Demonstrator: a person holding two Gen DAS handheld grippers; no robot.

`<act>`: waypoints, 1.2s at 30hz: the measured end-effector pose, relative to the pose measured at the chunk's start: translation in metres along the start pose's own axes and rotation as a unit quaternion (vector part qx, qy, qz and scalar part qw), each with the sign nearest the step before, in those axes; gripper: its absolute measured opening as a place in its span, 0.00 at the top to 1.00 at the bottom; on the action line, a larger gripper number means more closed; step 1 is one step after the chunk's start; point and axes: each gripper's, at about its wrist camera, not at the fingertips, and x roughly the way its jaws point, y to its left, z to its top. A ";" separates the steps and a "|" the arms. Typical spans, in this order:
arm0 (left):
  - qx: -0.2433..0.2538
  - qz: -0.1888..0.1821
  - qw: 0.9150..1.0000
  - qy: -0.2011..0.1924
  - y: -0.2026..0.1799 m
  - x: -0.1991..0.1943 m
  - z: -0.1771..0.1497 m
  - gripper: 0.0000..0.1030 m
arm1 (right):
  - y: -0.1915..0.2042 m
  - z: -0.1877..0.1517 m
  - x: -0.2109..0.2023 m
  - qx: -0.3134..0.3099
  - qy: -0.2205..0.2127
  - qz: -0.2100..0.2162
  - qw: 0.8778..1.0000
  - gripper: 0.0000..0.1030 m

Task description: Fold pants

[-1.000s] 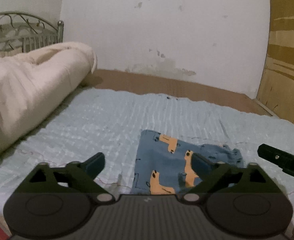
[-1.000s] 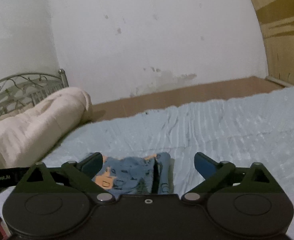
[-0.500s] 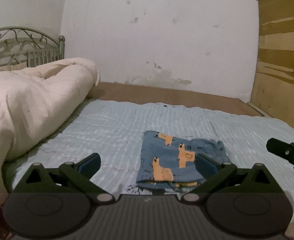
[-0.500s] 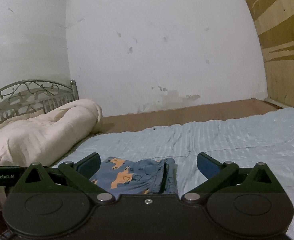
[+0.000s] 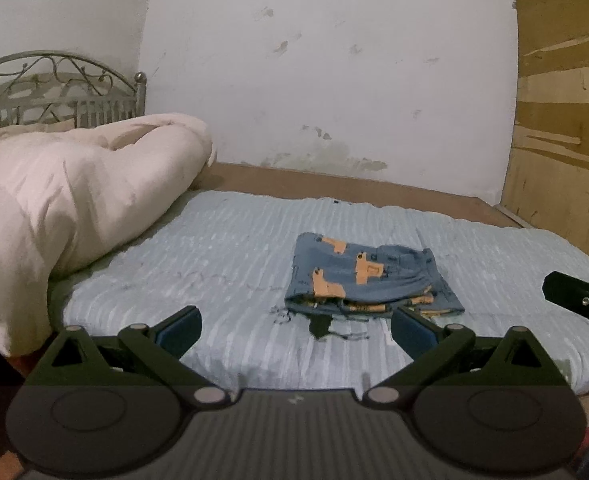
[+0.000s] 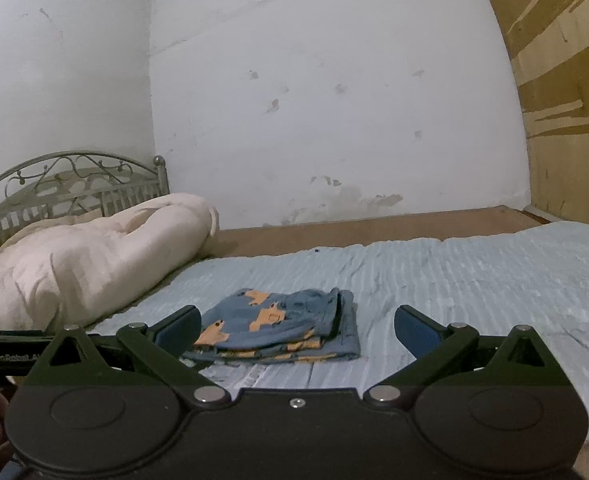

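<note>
In the left wrist view, one pair of pants (image 5: pixel 364 276), blue with orange shapes, lies as a compact stack of layers on the light blue bed cover (image 5: pixel 222 264), roughly midway between the bed's near edge and its far edge by the wall, and well apart from the single cream duvet (image 5: pixel 66 200) bundled at the headboard end. The left tongs (image 5: pixel 294 326) hang over the near edge with the jaws spread wide and nothing between them, short of the cloth. A black part of the right tongs juts in at the right side of the frame. A loose dark thread or tag shows on the cover just in front of the stack. In the right wrist view, the same pants (image 6: pixel 282 326) sit just beyond the right tongs (image 6: pixel 296 330), which are likewise wide apart and empty, clear of the fabric. The stack looks squared, its folded edges roughly aligned, so I judge the folding itself done, with at most a smoothing or tidying left. Count: one pair of pants, one duvet, two tongs.
</note>
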 end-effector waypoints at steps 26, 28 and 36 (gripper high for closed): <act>-0.002 0.012 1.000 0.016 0.000 -0.001 -0.024 0.01 | 0.003 -0.026 -0.008 -0.015 0.001 -0.013 1.000 0.01; -0.002 0.012 1.000 0.017 0.000 -0.001 -0.024 0.01 | 0.003 -0.025 -0.007 -0.015 0.001 -0.012 1.000 0.01; -0.002 0.012 1.000 0.016 0.000 -0.001 -0.024 0.01 | 0.003 -0.025 -0.006 -0.015 0.001 -0.012 1.000 0.01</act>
